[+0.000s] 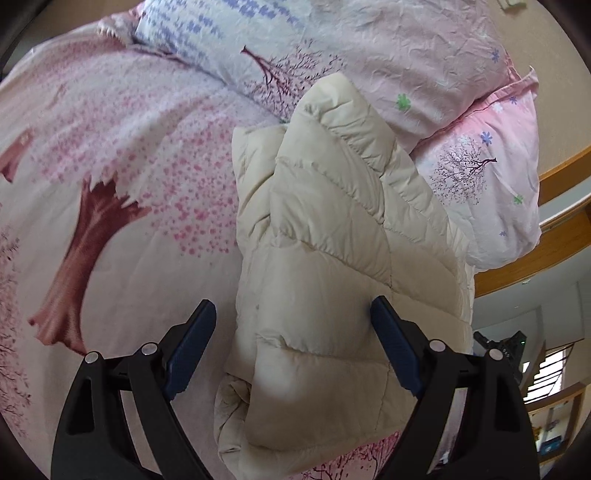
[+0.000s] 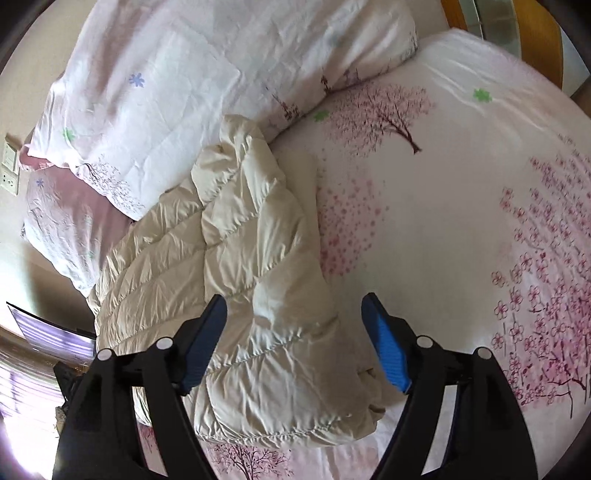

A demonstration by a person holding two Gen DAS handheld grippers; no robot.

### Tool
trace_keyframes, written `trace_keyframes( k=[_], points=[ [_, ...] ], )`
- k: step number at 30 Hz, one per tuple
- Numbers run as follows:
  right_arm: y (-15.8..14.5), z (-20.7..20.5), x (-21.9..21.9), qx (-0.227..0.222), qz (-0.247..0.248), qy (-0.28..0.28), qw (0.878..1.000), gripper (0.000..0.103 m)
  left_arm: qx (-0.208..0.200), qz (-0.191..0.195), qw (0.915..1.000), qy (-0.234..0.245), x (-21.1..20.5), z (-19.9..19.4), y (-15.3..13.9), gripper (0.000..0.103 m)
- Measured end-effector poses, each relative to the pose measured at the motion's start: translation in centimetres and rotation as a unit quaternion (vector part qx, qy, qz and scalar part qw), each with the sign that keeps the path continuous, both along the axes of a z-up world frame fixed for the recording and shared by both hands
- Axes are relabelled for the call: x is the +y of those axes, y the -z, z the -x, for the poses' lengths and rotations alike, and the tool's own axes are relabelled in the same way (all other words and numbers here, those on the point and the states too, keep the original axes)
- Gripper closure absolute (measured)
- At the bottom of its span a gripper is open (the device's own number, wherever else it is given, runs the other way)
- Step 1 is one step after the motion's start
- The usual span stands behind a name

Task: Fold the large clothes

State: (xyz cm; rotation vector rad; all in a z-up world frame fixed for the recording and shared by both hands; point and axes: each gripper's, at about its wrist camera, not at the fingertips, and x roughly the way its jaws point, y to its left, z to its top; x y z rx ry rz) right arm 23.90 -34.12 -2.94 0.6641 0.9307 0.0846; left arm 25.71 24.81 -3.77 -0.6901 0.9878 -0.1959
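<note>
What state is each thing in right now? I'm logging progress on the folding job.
Jacket: cream, puffy, folded over itself into a bundle, lying on the bed.
Left gripper: open, over the jacket's near end, holding nothing.
Right gripper: open, over the jacket, holding nothing.
Bedsheet: spread flat, blossom print.
Duvet: bunched in a heap at the head of the bed, beside the jacket.
Pillow: lying at the head of the bed.

jacket (image 1: pixel 332 240): 1 | pillows (image 1: pixel 424 62): 2 | grippers (image 1: pixel 293 325): 2
</note>
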Motion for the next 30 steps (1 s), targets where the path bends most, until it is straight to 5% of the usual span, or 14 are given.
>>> trace_keyframes(
  k=[18, 24, 27, 30],
  points=[
    [1.9, -2.1, 0.5, 0.021, -0.052, -0.054, 0.997, 0.024, -0.009, 0.018, 0.9994, 0.028, -1.7, -0.4, 0.5, 0.017],
    [2.3, -2.4, 1.5, 0.024, -0.071, -0.092, 0.993, 0.039, -0.008, 0.05, 0.998, 0.037, -2.0, -0.4, 0.9, 0.021],
    [3.2, -2.6, 1.5, 0.033, -0.109, -0.1, 0.988, 0.061, -0.002, 0.083, 0.9958, 0.04, -2.1, -0.4, 1.5, 0.034],
    [3.7, -2.3, 1.3, 0.025, -0.146, -0.102, 0.984, 0.078, -0.004, 0.101, 0.9941, 0.038, -2.2, -0.3, 1.9, 0.058]
  ],
)
